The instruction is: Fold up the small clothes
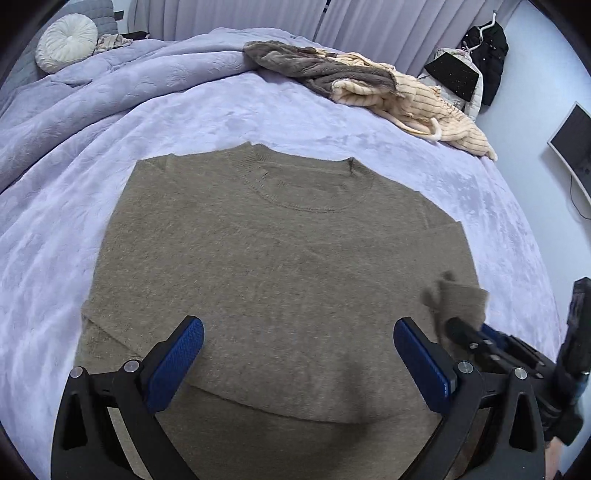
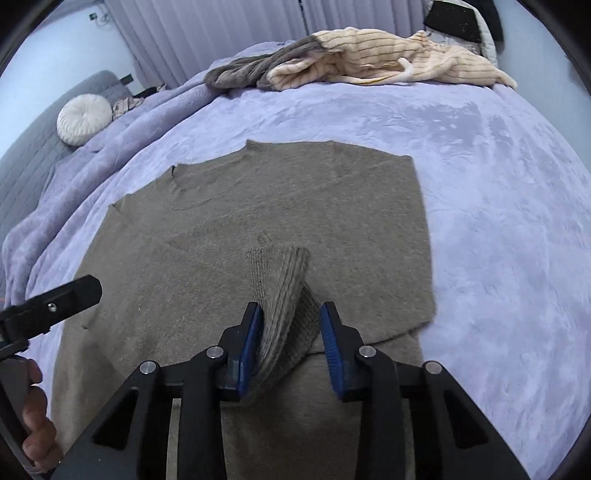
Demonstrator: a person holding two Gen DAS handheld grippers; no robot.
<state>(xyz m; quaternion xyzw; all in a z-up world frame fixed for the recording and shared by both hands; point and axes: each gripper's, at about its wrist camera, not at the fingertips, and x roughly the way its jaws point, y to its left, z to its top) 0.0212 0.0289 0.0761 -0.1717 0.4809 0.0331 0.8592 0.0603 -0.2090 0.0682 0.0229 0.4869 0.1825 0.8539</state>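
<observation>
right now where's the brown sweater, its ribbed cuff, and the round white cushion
brown sweater [image 1: 258,266], left wrist view, middle of the chest panel
ribbed cuff [image 2: 275,280], right wrist view, raised ribbing between the right jaws
round white cushion [image 2: 84,118], right wrist view, centre of its pleated face

Two wrist fisheye views, each looking steeply down and forward from close above an olive-brown knitted sweater [image 1: 266,258] [image 2: 236,229] on a lavender plush bedspread [image 1: 332,122] [image 2: 498,192]. Both share the sweater, the far heap of cream and grey garments [image 1: 369,85] [image 2: 351,62] and the pleated curtains [image 1: 229,14] [image 2: 207,33].
</observation>
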